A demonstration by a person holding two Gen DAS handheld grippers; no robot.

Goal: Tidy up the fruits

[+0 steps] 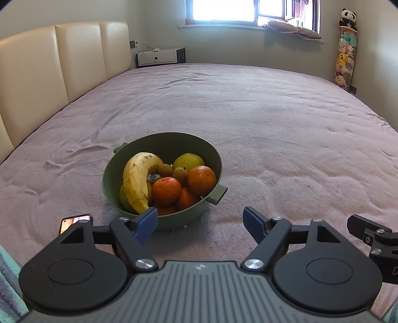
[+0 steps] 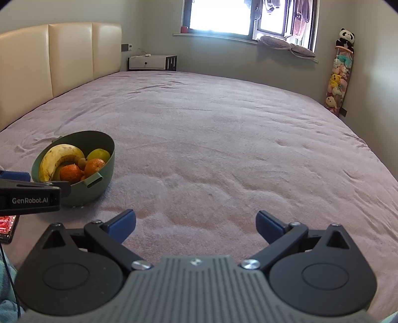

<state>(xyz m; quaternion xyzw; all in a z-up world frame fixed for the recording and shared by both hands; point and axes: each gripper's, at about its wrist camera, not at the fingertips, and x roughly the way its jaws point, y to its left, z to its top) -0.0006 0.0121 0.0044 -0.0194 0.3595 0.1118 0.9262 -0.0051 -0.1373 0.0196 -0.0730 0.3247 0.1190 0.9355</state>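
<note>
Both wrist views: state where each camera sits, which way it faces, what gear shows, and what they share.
Left wrist: sits on the left gripper, faces across the bed toward the window; bowl of fruit straight ahead; open blue fingers, and the right gripper's edge.
Right wrist: on the right gripper, same heading; mostly bare bed, bowl at left; open fingers, left gripper's side.
Shared: bowl, banana, headboard, window.
</note>
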